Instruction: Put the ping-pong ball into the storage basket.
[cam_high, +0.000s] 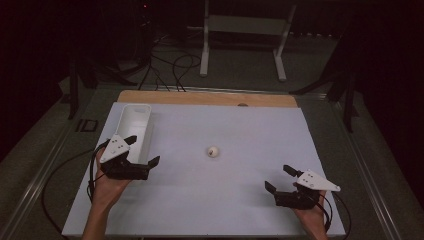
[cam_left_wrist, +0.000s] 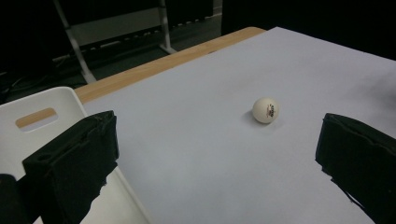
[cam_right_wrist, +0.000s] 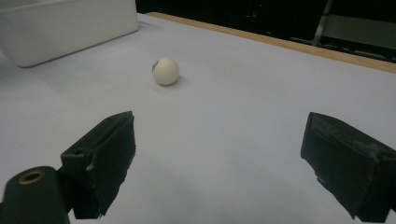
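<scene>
A small white table-tennis ball (cam_high: 213, 151) lies alone near the middle of the pale grey rectangular table sheet (cam_high: 240, 200), with a long white plastic tray (cam_high: 134, 131) well apart from it at about nine to ten o'clock, along the sheet's left edge. The left gripper (cam_high: 145, 150) sits at the tray's near end, its jaws wide apart with one over the tray. The right gripper (cam_high: 279, 178), jaws also spread, rests at about four o'clock from the ball, near the sheet's front right corner.

You work at a bench (cam_high: 200, 200) covered in pale sheet with a wooden far edge (cam_high: 200, 98), grey floor (cam_high: 240, 70) beyond carrying black cables (cam_high: 170, 65) and a white metal stand (cam_high: 245, 25), room dark.
</scene>
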